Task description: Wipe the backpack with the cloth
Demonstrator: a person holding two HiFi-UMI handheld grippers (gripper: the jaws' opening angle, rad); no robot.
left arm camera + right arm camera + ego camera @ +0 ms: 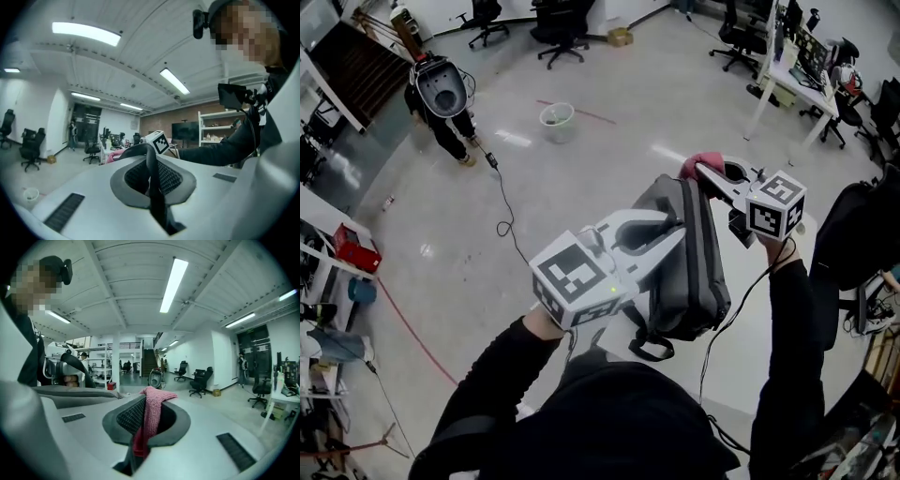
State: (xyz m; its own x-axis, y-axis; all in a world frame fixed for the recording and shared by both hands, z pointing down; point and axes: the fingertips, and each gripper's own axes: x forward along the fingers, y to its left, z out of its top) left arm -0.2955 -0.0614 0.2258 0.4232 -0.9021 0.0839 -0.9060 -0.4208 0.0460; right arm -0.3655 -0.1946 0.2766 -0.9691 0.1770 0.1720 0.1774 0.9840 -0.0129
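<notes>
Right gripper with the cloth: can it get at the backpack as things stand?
Probably yes. The right gripper, shut on the pink cloth, sits right at the far end of the backpack, with nothing between them. The left gripper grips the strap nearer the person, off that path.

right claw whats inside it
A pink cloth is pinched in the right claw, its end sticking out past the tips. Any cloth hanging beneath is covered by the claw.
</notes>
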